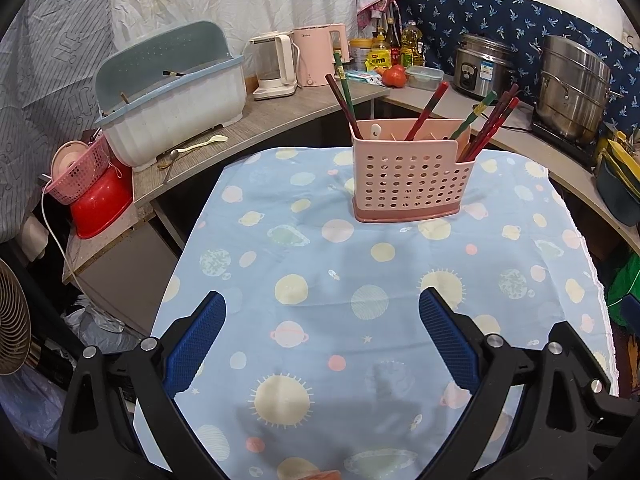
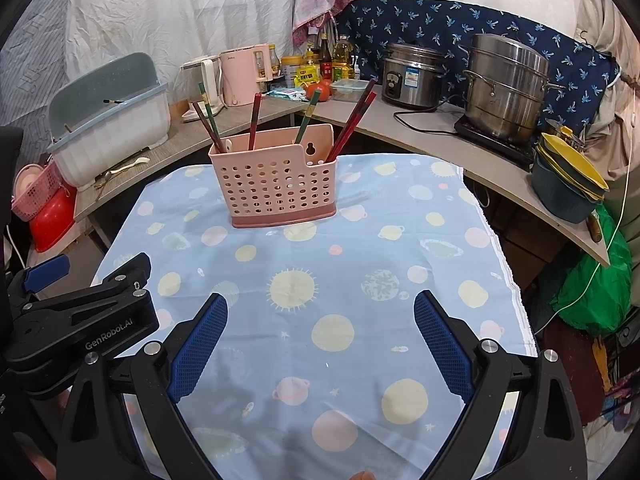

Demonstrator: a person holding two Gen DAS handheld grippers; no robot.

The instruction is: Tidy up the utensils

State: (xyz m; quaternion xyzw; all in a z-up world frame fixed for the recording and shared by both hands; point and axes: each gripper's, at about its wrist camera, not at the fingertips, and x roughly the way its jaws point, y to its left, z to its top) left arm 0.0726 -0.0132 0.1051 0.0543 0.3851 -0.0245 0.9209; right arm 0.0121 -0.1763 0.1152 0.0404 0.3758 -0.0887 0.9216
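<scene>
A pink perforated utensil holder point(image 1: 412, 176) stands upright at the far side of the table on a blue planet-print cloth point(image 1: 320, 320). Several red, brown and green chopsticks point(image 1: 490, 128) stick out of it, and a white spoon handle point(image 1: 375, 130) shows inside. It also shows in the right wrist view point(image 2: 280, 180) with its chopsticks point(image 2: 352, 124). My left gripper point(image 1: 322, 308) is open and empty, well short of the holder. My right gripper point(image 2: 320, 312) is open and empty, also short of it. The left gripper's body point(image 2: 80, 320) shows at the right view's left edge.
A curved counter point(image 1: 280, 112) behind holds a dish-drainer tub point(image 1: 172, 96), loose spoons point(image 1: 188, 150), kettles point(image 1: 276, 64), bottles, a rice cooker point(image 2: 414, 76) and a steel steamer pot point(image 2: 506, 88). Stacked bowls point(image 2: 568, 184) sit at right. A red basin point(image 1: 100, 204) is at left.
</scene>
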